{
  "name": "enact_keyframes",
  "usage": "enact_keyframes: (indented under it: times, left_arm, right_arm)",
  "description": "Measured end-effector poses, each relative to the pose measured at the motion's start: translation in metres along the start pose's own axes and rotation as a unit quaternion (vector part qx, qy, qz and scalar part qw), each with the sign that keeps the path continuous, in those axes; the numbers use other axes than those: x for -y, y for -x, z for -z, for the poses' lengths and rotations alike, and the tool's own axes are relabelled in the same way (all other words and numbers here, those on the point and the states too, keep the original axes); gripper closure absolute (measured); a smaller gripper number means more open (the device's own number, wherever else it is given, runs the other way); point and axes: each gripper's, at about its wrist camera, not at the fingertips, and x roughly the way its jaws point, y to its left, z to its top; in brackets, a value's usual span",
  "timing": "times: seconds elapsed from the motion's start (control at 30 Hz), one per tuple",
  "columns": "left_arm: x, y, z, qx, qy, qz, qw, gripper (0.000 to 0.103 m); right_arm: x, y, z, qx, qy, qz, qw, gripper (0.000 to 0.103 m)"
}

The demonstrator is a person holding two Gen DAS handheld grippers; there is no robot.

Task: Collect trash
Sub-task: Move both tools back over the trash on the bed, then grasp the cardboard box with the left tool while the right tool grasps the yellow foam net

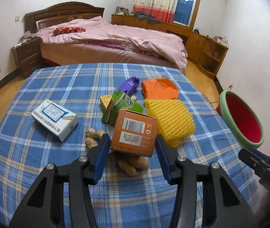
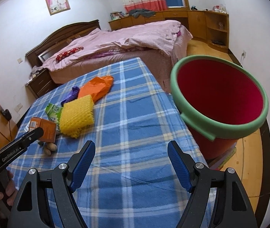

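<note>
My left gripper point(image 1: 133, 141) is shut on an orange carton with a barcode point(image 1: 134, 132), held just above some peanuts point(image 1: 133, 164); it also shows in the right wrist view point(image 2: 46, 128). Trash lies on the blue plaid table point(image 1: 59, 83): a white box point(image 1: 54, 119), a green carton point(image 1: 119, 106), a purple wrapper point(image 1: 130, 84), an orange bag point(image 1: 159, 88), a yellow foam net point(image 1: 170, 120). My right gripper point(image 2: 131, 151) is open and empty over the table point(image 2: 135, 114), left of the red bin with a green rim point(image 2: 220, 95).
The bin point(image 1: 243, 117) stands off the table's right edge, on the wooden floor point(image 2: 249, 152). More peanuts point(image 1: 93, 134) lie by the left finger. A bed with pink covers point(image 1: 112, 38) is behind the table.
</note>
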Motion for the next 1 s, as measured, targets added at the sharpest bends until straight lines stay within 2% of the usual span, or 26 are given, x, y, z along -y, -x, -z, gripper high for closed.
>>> enact_keyframes:
  times: [0.33, 0.6, 0.73, 1.0]
  left_arm:
    - [-0.020, 0.014, -0.020, 0.031, 0.012, 0.011, 0.9994, 0.054]
    - [-0.048, 0.008, -0.027, 0.044, 0.035, 0.017, 0.9983, 0.054]
    - [-0.059, 0.000, -0.026, 0.045, 0.045, 0.021, 0.9978, 0.054]
    - [-0.061, -0.008, -0.026, 0.055, 0.035, 0.045, 0.9968, 0.054]
  right_arm:
    - [-0.044, -0.017, -0.021, -0.002, 0.038, -0.021, 0.999, 0.024]
    - [-0.082, -0.054, -0.032, -0.022, 0.064, -0.032, 0.997, 0.024]
    - [-0.096, -0.076, -0.034, -0.035, 0.079, -0.029, 0.996, 0.024]
    - [-0.111, -0.106, -0.037, -0.051, 0.105, -0.008, 0.993, 0.024]
